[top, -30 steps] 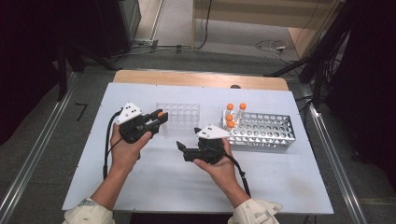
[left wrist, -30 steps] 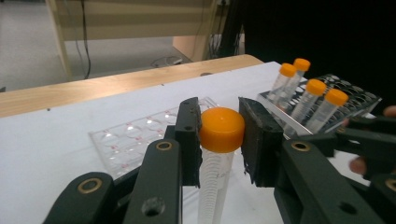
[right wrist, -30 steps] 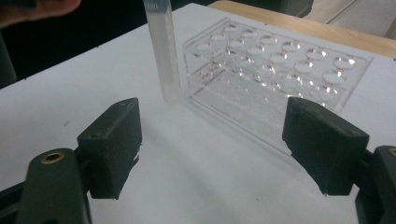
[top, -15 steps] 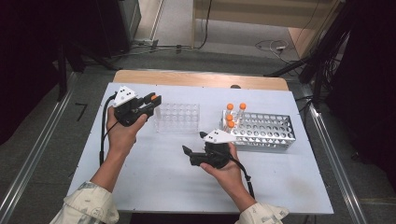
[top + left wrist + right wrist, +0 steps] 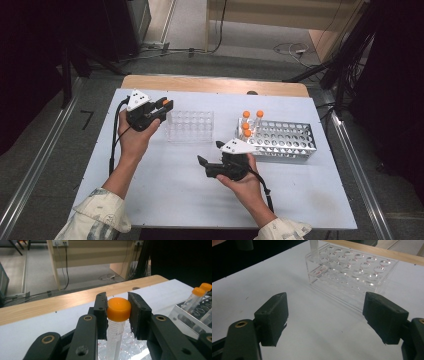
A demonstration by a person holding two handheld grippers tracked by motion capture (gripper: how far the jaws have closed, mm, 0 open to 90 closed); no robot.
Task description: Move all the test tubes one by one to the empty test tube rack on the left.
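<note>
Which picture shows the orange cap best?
The left gripper view: the cap sits close up, squeezed in the left tool. The high view shows it as a tiny orange dot; the right gripper view catches a bit of tube.

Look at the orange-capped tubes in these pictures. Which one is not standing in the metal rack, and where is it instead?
The tube clamped by its cap in the left gripper, hanging at the clear rack's left end. The other three tubes stand in the metal rack.

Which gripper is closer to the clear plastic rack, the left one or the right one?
Left. The left gripper holds an orange-capped tube right at the left end of the clear plastic rack. The right gripper is open, lower on the table, apart from the rack.
</note>
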